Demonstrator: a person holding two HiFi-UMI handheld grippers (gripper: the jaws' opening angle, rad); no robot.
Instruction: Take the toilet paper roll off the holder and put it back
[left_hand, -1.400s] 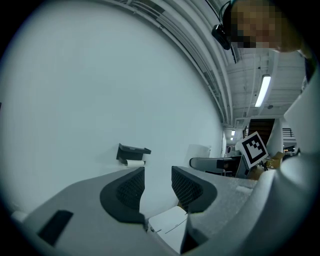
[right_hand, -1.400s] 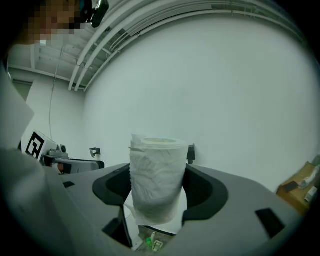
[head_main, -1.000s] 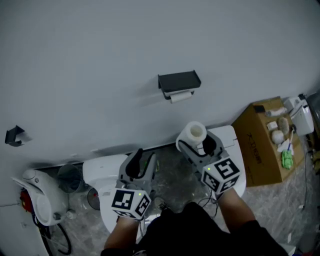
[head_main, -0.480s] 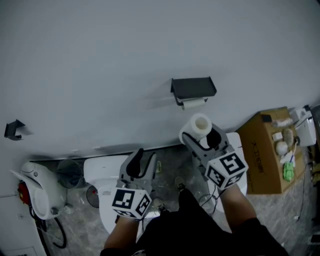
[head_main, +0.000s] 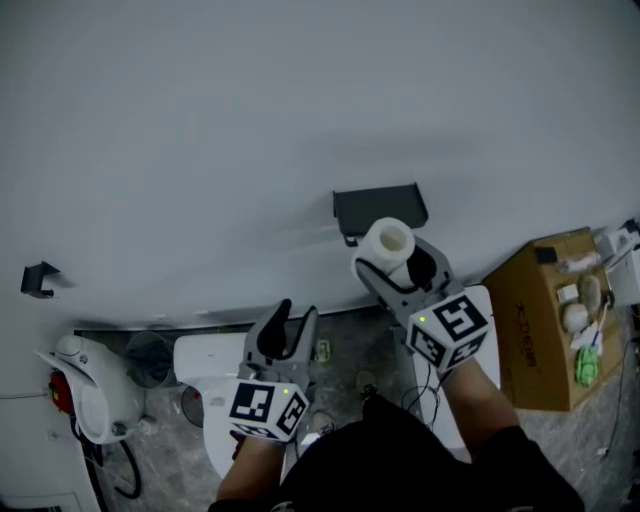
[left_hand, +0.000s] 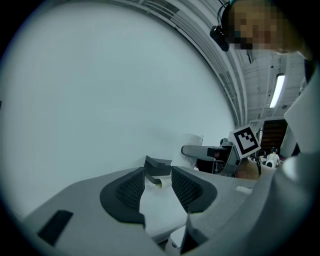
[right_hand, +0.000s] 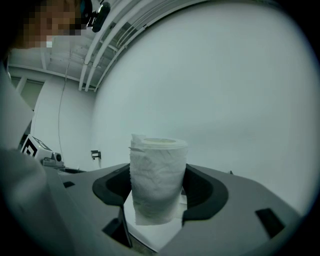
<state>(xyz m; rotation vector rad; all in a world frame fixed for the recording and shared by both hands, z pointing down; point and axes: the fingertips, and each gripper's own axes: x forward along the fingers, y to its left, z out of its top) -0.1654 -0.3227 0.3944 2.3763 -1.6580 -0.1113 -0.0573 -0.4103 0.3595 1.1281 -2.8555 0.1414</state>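
Both grippers have closed in on the black wall holder (head_main: 380, 207) since a second ago, and the toilet paper roll (head_main: 386, 240), which then sat well below the holder, now overlaps its front edge in the head view. Far left of the holder a small dark bracket (head_main: 38, 278) is fixed to the wall. Below and left of the holder, the left gripper (head_main: 297, 318) has its jaws apart and nothing between them. Only its own view shows the holder framed in that gap, far beyond the pads. Just below the holder, the right gripper (head_main: 392, 262) is clamped on the roll. Its own view shows what the head view does not: the roll stands upright with both pads pressed into its sides. Whether the roll touches the holder cannot be told. Right of the holder sits a cardboard box (head_main: 535, 330).
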